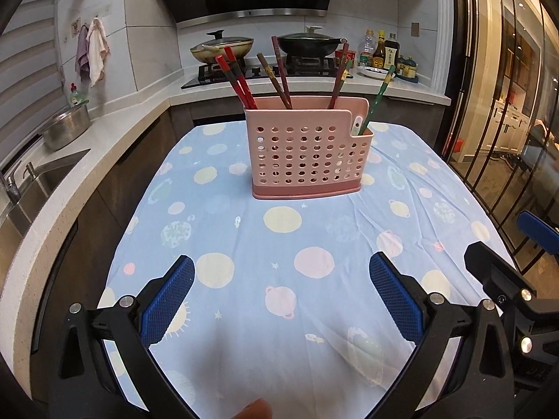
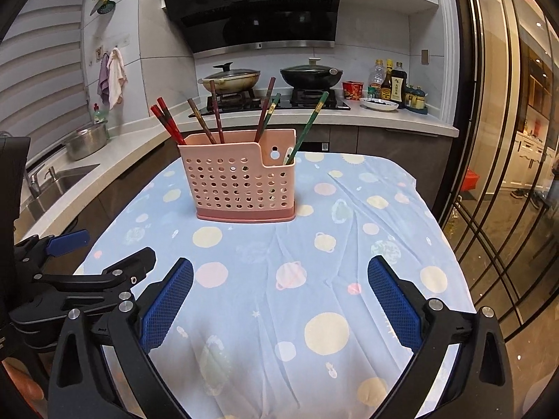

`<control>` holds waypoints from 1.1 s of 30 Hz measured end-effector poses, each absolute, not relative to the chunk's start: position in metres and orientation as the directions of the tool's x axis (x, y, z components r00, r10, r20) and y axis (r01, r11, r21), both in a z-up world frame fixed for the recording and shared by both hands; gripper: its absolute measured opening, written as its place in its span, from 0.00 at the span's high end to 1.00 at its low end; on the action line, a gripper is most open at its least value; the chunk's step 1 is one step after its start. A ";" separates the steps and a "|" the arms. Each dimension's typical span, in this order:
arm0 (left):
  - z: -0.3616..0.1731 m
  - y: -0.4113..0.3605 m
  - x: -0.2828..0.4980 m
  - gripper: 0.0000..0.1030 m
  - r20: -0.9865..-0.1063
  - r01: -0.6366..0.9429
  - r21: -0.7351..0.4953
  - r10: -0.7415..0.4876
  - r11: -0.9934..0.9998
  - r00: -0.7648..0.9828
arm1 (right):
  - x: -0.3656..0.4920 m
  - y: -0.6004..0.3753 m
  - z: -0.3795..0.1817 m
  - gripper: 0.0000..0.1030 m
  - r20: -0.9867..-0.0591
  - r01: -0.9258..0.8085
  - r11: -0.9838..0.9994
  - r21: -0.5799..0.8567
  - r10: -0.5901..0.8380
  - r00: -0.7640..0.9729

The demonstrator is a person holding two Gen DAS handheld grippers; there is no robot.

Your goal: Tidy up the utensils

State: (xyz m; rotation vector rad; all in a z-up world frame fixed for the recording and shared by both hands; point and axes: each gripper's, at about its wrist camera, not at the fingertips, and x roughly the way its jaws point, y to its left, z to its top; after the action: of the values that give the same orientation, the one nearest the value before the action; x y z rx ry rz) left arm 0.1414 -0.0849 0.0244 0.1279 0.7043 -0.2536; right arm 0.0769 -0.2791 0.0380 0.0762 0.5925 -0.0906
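Standing upright at the far middle of the blue planet-print tablecloth (image 1: 279, 244), well apart from both tools: the pink perforated plastic utensil holder (image 1: 304, 153). Leaning out of its tall back part, fanned in different directions: red and brown chopsticks (image 1: 237, 80); in the lower right pocket, a green chopstick (image 1: 379, 96) beside a small white handle. Hovering near, side by side over bare cloth: left gripper (image 1: 281, 300) and right gripper (image 2: 279, 296), both released wide, grasping nothing. Probably finishing, or pausing before re-sorting.
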 end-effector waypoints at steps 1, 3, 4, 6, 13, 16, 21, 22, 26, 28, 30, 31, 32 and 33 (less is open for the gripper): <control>0.024 -0.084 0.141 0.07 -0.654 0.271 0.030 -0.186 0.962 0.733 | 0.077 -0.278 0.038 0.06 -0.559 0.110 0.993 0.040 -0.069 0.826; 0.023 -0.084 0.140 0.07 -0.653 0.270 0.027 -0.188 0.962 0.733 | 0.076 -0.278 0.039 0.06 -0.557 0.113 0.993 0.041 -0.071 0.827; 0.023 -0.083 0.140 0.07 -0.654 0.268 0.025 -0.188 0.963 0.733 | 0.076 -0.278 0.039 0.06 -0.558 0.113 0.993 0.042 -0.071 0.827; 0.023 -0.083 0.140 0.07 -0.655 0.266 0.022 -0.187 0.964 0.732 | 0.076 -0.279 0.039 0.06 -0.557 0.113 0.993 0.042 -0.071 0.827; 0.022 -0.082 0.140 0.07 -0.653 0.256 0.018 -0.183 0.966 0.735 | 0.078 -0.279 0.037 0.06 -0.560 0.122 0.992 0.030 -0.084 0.824; 0.022 -0.081 0.139 0.07 -0.648 0.253 0.022 -0.179 0.967 0.740 | 0.079 -0.277 0.036 0.06 -0.558 0.129 0.992 0.014 -0.100 0.824; 0.022 -0.079 0.141 0.07 -0.645 0.251 0.024 -0.176 0.968 0.743 | 0.082 -0.277 0.033 0.06 -0.565 0.131 0.991 0.017 -0.098 0.819; 0.022 -0.078 0.142 0.07 -0.644 0.250 0.024 -0.176 0.968 0.744 | 0.082 -0.277 0.032 0.06 -0.567 0.131 0.991 0.018 -0.097 0.818; 0.020 -0.075 0.142 0.07 -0.642 0.245 0.026 -0.171 0.969 0.747 | 0.083 -0.277 0.030 0.06 -0.569 0.131 0.991 0.021 -0.096 0.816; 0.020 -0.075 0.142 0.07 -0.641 0.243 0.025 -0.171 0.970 0.749 | 0.081 -0.278 0.029 0.06 -0.569 0.133 0.991 0.019 -0.099 0.816; 0.019 -0.075 0.141 0.07 -0.639 0.240 0.030 -0.165 0.970 0.751 | 0.081 -0.278 0.028 0.06 -0.571 0.133 0.991 0.020 -0.098 0.815; 0.019 -0.075 0.141 0.07 -0.640 0.241 0.029 -0.167 0.970 0.750 | 0.081 -0.278 0.028 0.06 -0.572 0.134 0.991 0.019 -0.099 0.815; 0.018 -0.075 0.141 0.07 -0.642 0.241 0.028 -0.168 0.970 0.748 | 0.080 -0.278 0.028 0.06 -0.572 0.135 0.991 0.019 -0.100 0.814; 0.018 -0.076 0.141 0.07 -0.642 0.240 0.030 -0.166 0.970 0.749 | 0.080 -0.278 0.028 0.06 -0.573 0.135 0.991 0.019 -0.100 0.813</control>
State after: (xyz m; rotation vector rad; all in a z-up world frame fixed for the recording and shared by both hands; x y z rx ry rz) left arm 0.1411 -0.0756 0.0181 0.1133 0.6901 -0.2224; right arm 0.0803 -0.2777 0.0278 0.0597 0.6081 -0.1255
